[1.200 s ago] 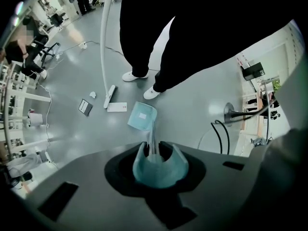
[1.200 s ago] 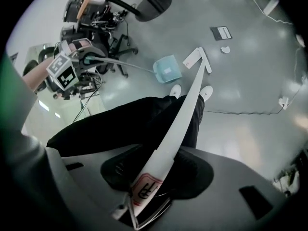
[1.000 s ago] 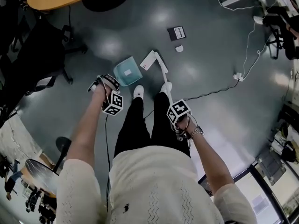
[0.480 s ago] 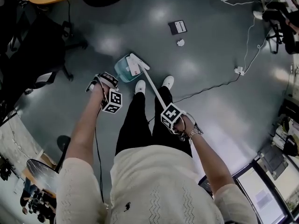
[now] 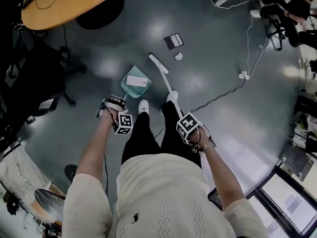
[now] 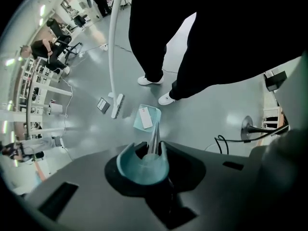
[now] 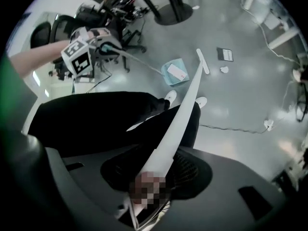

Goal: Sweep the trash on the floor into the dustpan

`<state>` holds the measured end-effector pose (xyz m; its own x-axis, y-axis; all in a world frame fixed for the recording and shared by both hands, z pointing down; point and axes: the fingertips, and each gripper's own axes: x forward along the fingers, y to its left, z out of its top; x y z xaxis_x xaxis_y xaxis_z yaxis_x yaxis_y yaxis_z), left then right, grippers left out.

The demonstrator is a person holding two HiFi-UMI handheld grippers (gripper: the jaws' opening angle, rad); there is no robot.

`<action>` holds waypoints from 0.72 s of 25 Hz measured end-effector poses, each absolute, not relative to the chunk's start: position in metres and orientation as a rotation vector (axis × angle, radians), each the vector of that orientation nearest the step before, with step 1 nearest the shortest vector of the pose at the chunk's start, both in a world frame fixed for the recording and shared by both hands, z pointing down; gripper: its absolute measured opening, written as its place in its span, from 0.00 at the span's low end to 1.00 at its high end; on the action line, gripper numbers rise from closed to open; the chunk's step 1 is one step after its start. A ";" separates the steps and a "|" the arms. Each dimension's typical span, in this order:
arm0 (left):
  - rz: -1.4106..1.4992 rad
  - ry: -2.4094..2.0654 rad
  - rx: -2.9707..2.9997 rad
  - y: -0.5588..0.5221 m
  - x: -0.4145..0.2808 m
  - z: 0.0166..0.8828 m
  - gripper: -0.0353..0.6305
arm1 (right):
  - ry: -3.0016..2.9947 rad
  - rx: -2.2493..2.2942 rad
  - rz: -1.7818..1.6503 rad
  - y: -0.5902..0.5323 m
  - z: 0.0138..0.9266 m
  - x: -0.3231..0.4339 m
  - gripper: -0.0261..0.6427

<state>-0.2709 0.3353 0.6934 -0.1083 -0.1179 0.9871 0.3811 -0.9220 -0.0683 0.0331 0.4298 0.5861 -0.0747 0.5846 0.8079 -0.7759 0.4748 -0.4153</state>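
Observation:
A teal dustpan rests on the grey floor ahead of my feet, with a white card lying in it. Its thin handle runs back to my left gripper, which is shut on the teal grip. My right gripper is shut on the white broom handle. The broom head sits on the floor just right of the dustpan. Beyond it lie a crumpled white paper and a flat black square.
A wooden table and a dark round base stand at the far left. A black office chair is to the left. A white power strip and its cable cross the floor at right. My shoes stand behind the dustpan.
The broom swept left to the dustpan and pushed the white card in. Its head has since swung back out to the right. The left gripper held the dustpan in place.

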 end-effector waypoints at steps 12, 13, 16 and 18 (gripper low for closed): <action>-1.997 -0.437 -1.676 0.203 -0.182 0.691 0.19 | -1.192 0.600 1.840 0.339 0.603 0.177 0.30; -1.998 -0.455 -1.660 0.192 -0.174 0.691 0.19 | -1.198 0.629 1.865 0.323 0.603 0.194 0.31; -2.018 -0.493 -1.636 0.157 -0.147 0.689 0.19 | -1.172 0.676 1.867 0.286 0.605 0.236 0.33; -2.030 -0.484 -1.651 0.135 -0.128 0.687 0.19 | -1.117 0.630 1.812 0.272 0.607 0.254 0.33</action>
